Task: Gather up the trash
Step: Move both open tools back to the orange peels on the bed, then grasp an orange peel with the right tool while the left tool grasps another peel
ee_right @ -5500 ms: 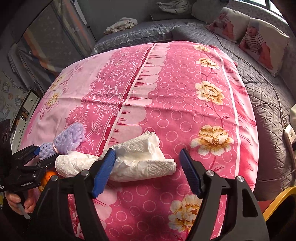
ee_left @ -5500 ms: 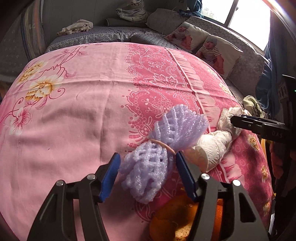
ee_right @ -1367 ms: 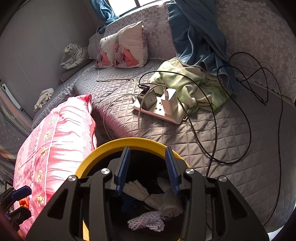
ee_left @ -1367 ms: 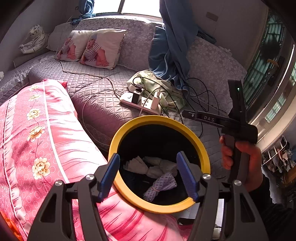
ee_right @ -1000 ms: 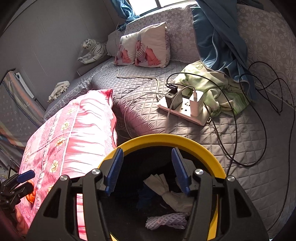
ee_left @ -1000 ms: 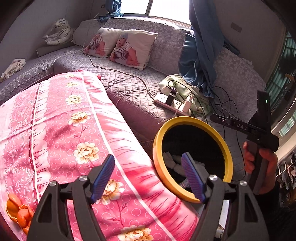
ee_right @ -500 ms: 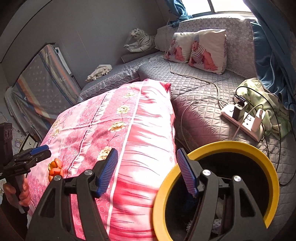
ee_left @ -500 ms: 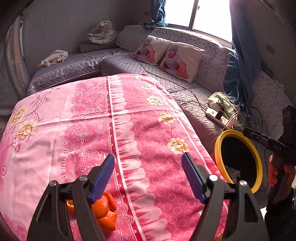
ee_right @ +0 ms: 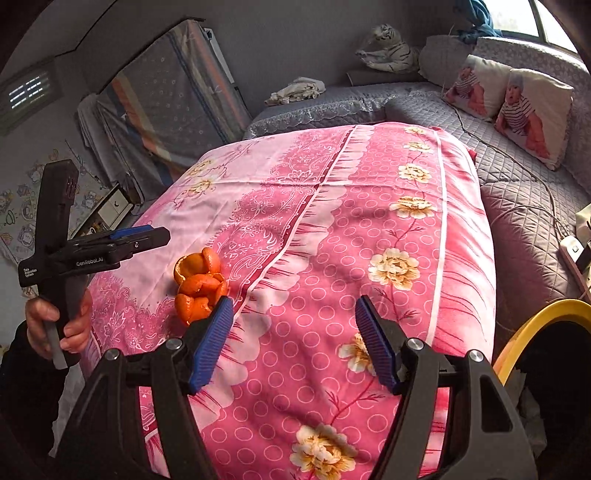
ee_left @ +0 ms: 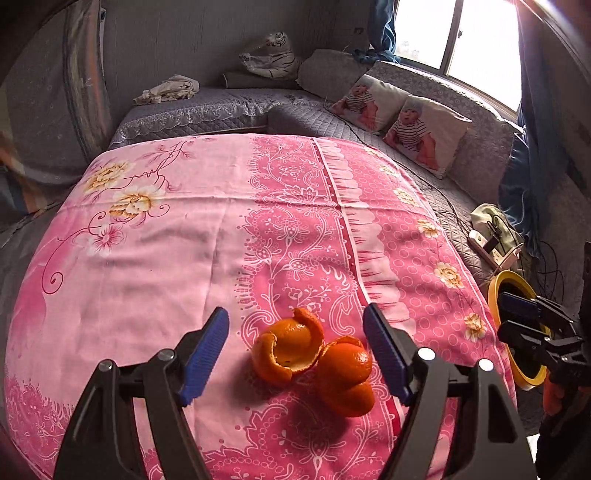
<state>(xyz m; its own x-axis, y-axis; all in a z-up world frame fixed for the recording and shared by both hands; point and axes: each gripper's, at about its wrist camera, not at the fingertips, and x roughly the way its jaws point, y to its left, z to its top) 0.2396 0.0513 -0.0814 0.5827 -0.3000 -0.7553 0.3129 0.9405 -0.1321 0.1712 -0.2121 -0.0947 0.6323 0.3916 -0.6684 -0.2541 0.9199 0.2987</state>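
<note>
A pink floral cloth (ee_left: 221, 229) covers the table, and a grey quilted couch (ee_left: 207, 110) wraps around its far side and its right. On the couch behind the table lie a crumpled rag (ee_left: 168, 89) and a plush tiger (ee_left: 271, 55), while two pillows printed with babies (ee_left: 402, 122) lean against the backrest to the right. Above those pillows a bright window (ee_left: 461, 40) lets in daylight, with blue curtains (ee_left: 384, 29) hanging beside it, and grey walls (ee_right: 288, 40) close the room behind the couch.
</note>
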